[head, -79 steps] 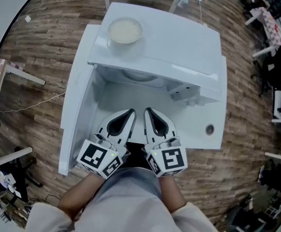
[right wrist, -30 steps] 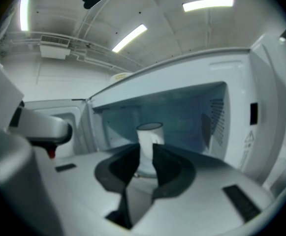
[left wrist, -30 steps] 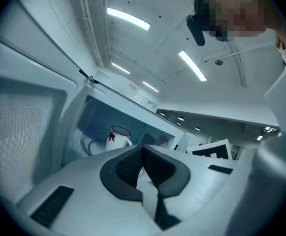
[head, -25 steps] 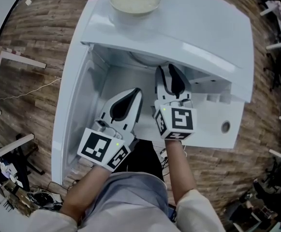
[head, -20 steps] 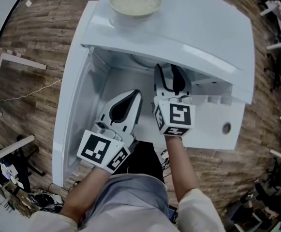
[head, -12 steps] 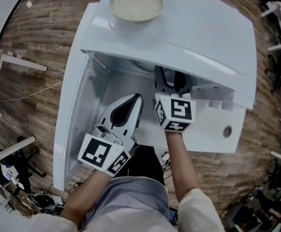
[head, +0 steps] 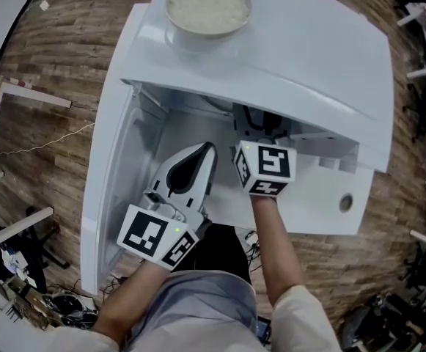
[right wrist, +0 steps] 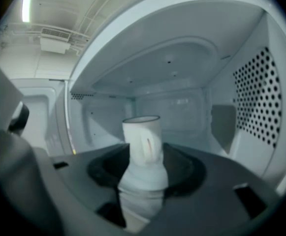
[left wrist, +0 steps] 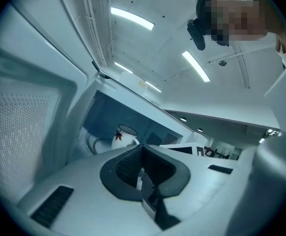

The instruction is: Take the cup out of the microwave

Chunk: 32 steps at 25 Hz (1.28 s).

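Right tool [right wrist: 145, 175]: jaws spread wide, they have just been opening. The cup [right wrist: 142, 132] stands between them, and the pads do not press on it. The tool is deep inside the microwave [head: 300, 42]. In the head view its tips are tucked under the top panel and only the marker cube [head: 265, 167] and the forearm behind it show.

Cup: white, upright, on the cavity floor near the middle, with the rear wall behind it. The left gripper view shows a red leaf print on its side.

Left tool [left wrist: 143, 151]: jaws pressed together, nothing between them. It is held outside the cavity, in front of the opening and left of the right tool, pointing in toward the cup. Its marker cube [head: 158, 235] is near the person's body.

Microwave: white, with its door [head: 114, 160] swung open to the left. The perforated side wall [right wrist: 261, 92] is on the right of the cavity in the right gripper view. A round glass plate [left wrist: 91, 144] is partly visible under the cup in the left gripper view.

A bowl [head: 207, 6] with white grainy filling sits on top of the microwave, toward the back. There is a wooden plank floor [head: 51, 72] all around.
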Tool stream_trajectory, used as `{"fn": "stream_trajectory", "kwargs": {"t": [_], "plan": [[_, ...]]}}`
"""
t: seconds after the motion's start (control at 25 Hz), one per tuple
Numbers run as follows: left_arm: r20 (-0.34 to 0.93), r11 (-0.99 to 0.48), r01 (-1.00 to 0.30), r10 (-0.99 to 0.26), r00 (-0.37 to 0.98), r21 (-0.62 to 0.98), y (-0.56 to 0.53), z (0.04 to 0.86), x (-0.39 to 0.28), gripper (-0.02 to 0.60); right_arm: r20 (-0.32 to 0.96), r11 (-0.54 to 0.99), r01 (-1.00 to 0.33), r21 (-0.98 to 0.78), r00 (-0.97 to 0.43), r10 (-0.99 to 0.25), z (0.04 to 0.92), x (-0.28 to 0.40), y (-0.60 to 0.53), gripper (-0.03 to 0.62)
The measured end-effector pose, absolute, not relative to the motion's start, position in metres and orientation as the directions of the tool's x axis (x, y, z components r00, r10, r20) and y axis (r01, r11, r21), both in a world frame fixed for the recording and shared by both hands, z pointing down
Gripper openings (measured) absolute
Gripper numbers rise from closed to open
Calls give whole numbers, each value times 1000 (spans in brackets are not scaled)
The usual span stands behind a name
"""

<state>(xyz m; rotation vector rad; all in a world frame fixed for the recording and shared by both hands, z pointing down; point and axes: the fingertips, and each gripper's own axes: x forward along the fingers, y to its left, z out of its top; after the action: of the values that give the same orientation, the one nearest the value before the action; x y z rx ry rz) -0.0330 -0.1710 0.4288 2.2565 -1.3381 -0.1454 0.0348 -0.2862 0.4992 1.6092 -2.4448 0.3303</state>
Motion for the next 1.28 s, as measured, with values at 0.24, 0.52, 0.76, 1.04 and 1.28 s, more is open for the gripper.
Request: {"fn": "stream_trajectory", "kwargs": {"t": [0.24,0.52,0.76,1.04,1.28], "plan": [[162,-375,-794,-851,499,479,-169,429,-39,15,276,391,-917,-81,-398,-875,499,30,-290,209],[162,-360,-798,-859,485,483,-171,429,-47,15,275,390,-918,-70,-393,-877,501,28,-296,209],[160,-355,-800,-862,480,484,-172,430,-50,14,277,408,-911,-57,-407,-870,501,23,-296,201],[158,-352,-798,-864,478,489,-173,429,-51,15,284,418,-908,-24,-407,-868,502,21,-295,124],[157,-351,-795,-864,479,494,-174,430,-50,15,291,427,-904,-15,-413,-863,503,20,-296,87]]}}
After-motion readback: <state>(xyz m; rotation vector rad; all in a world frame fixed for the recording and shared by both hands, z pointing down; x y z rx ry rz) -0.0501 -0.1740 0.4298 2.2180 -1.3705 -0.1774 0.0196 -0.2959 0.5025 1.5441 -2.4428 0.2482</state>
